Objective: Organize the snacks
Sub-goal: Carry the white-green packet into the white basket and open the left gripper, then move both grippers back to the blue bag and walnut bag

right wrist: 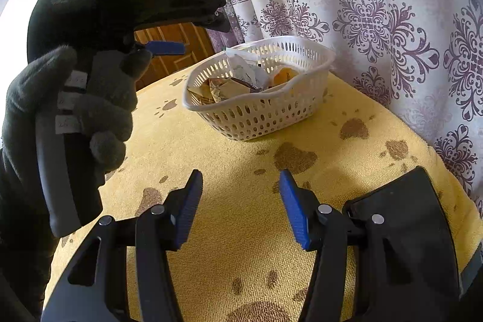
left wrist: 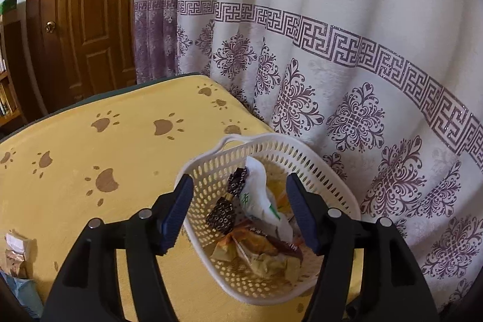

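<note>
A white perforated basket (left wrist: 211,171) stands on the yellow paw-print cloth, by the curtain. It holds several snack packets: a white pouch (left wrist: 256,192), dark patterned packets (left wrist: 222,215) and orange-brown wrappers (left wrist: 256,249). My left gripper (left wrist: 240,212) is open and empty, hovering over the basket's near side. In the right wrist view the basket (right wrist: 256,113) sits ahead with packets (right wrist: 229,86) inside. My right gripper (right wrist: 240,207) is open and empty above the cloth, short of the basket. The left gripper (right wrist: 169,47), held by a gloved hand, shows at upper left.
Loose snack packets (left wrist: 16,249) lie at the cloth's left edge. A patterned curtain (left wrist: 332,50) hangs right behind the table. A wooden door (left wrist: 84,14) stands beyond the far edge. A black flat object (right wrist: 407,201) lies at the right.
</note>
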{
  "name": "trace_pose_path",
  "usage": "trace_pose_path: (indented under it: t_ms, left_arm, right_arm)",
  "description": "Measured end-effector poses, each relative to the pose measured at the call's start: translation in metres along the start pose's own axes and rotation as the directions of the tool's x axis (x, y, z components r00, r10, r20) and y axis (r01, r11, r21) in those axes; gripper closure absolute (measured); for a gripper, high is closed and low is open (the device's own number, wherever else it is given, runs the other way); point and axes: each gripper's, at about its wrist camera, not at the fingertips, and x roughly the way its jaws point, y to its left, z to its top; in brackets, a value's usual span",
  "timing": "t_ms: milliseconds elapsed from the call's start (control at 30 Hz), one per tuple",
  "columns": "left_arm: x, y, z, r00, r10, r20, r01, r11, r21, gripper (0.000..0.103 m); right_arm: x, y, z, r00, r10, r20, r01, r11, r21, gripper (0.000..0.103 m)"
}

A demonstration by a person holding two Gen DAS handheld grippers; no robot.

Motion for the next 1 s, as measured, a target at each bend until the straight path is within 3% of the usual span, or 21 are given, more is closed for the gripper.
trace_pose_path:
  t_ms: [167, 533, 633, 1000]
  left_arm:
    - [-0.007, 0.003, -0.004, 1.0, 0.011, -0.002, -0.011, 1.0, -0.008, 0.031]
    - [-0.027, 0.03, -0.017, 0.998, 0.056, 0.004, -0.056, 0.997, -0.054, 0.03]
    - [-0.033, 0.041, -0.022, 0.998, 0.069, 0.005, -0.069, 0.995, -0.077, 0.02]
    - [-0.06, 0.09, -0.041, 0.989, 0.15, 0.009, -0.147, 0.977, -0.156, 0.019]
  right_arm:
    - [0.0, -0.001, 0.0, 1.0, -0.003, -0.002, 0.003, 1.0, -0.001, 0.048]
    - [0.003, 0.0, 0.001, 1.0, -0.016, -0.011, 0.016, 1.0, -0.01, 0.048]
    - [0.003, 0.0, 0.002, 1.0, -0.02, -0.011, 0.02, 1.0, -0.016, 0.044]
    - [0.006, 0.002, 0.003, 0.999, -0.035, -0.023, 0.034, 0.999, -0.038, 0.044]
